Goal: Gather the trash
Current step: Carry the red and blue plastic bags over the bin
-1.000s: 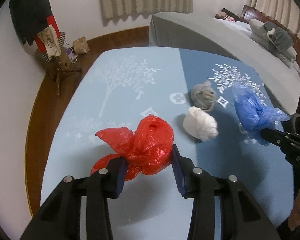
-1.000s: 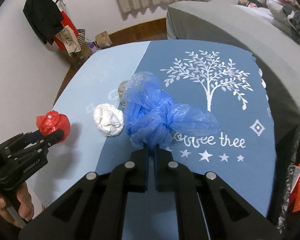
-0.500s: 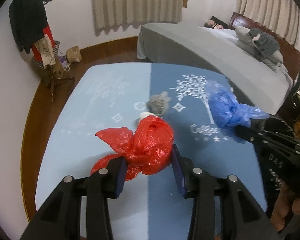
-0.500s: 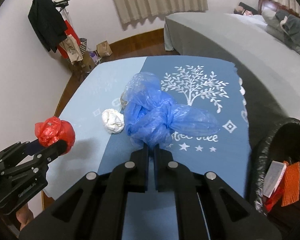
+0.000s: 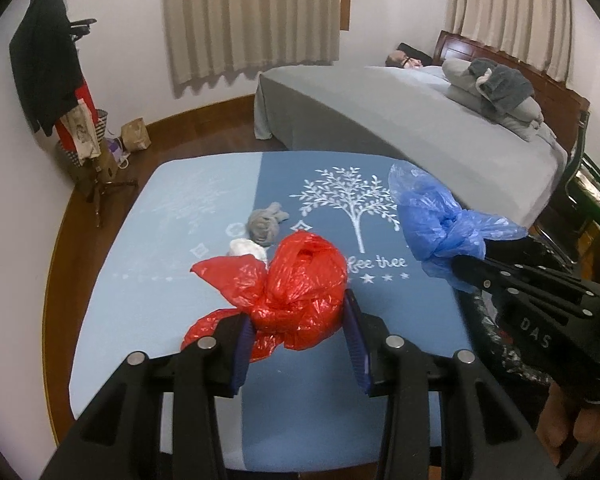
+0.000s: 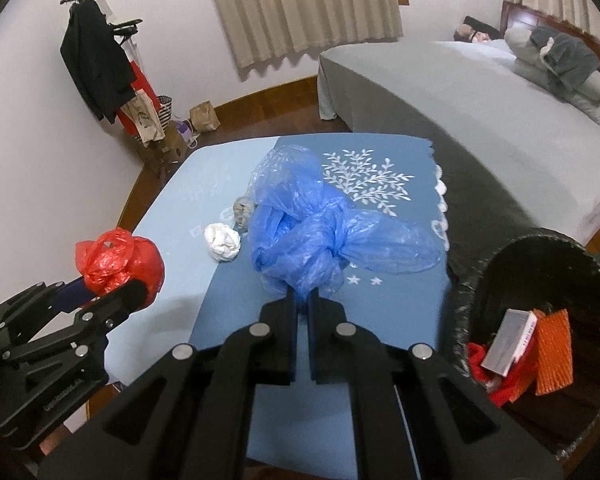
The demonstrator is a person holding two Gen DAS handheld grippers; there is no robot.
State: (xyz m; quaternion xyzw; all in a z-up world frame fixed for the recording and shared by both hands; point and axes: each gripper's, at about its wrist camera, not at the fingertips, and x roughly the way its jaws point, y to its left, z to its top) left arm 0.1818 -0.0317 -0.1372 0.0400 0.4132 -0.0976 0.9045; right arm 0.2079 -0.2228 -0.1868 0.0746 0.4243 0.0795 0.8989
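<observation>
Red bag (image 5: 296, 292) clamped in your left gripper (image 5: 300, 344), blue bag (image 6: 312, 236) pinched in your right gripper (image 6: 302, 304) — both now lifted off the table (image 5: 148, 280), bin (image 6: 540, 240) newly alongside — ready to drop.

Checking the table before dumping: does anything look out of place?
Two wads are on the tablecloth: a white wad and a grey wad just behind it. Both bags are off the table in the claws; nothing spilled.
</observation>
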